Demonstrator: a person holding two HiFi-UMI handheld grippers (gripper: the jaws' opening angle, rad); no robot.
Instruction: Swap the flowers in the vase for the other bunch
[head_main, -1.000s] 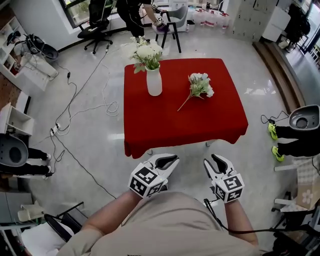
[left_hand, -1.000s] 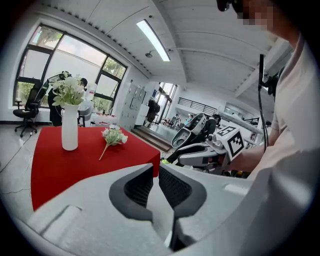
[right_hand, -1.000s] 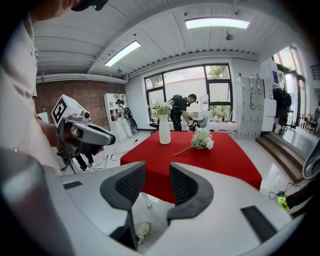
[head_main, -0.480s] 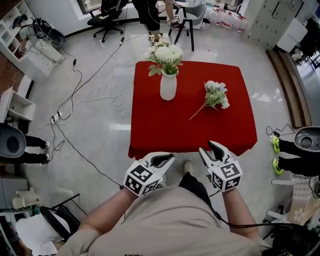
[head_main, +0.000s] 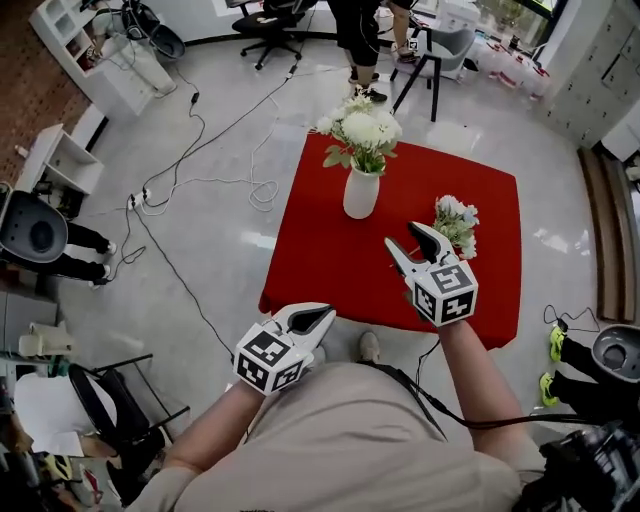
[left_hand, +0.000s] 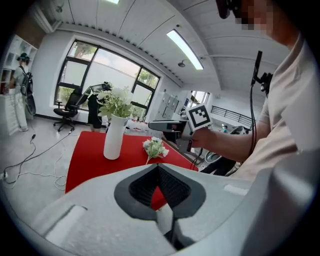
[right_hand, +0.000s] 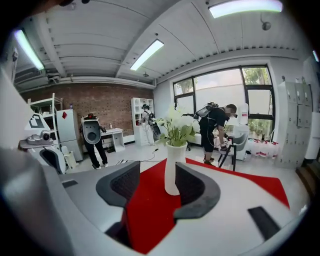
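Note:
A white vase (head_main: 361, 192) with white flowers (head_main: 362, 130) stands on the red-clothed table (head_main: 310, 250), towards its far left. The other bunch (head_main: 456, 222) lies flat to the vase's right. My right gripper (head_main: 410, 243) hovers over the cloth just this side of that bunch. Its jaws have just been opening and nothing is between them. In the right gripper view the vase (right_hand: 172, 167) shows far off between its jaws (right_hand: 157, 180). My left gripper (head_main: 305, 320) is short of the table's near edge, its tips together and empty. The left gripper view shows the vase (left_hand: 113, 137) and the loose bunch (left_hand: 155, 147).
Cables (head_main: 190, 150) trail over the floor left of the table. A chair (head_main: 435, 55) and a person's legs (head_main: 358, 40) are behind it, and white shelves (head_main: 60, 165) at the left. My own shoe (head_main: 369, 346) shows by the table's near edge.
I have stepped up to the table. My right gripper went forward and up over the cloth towards the loose bunch, with its jaws wider. My left gripper trails near the table's front edge.

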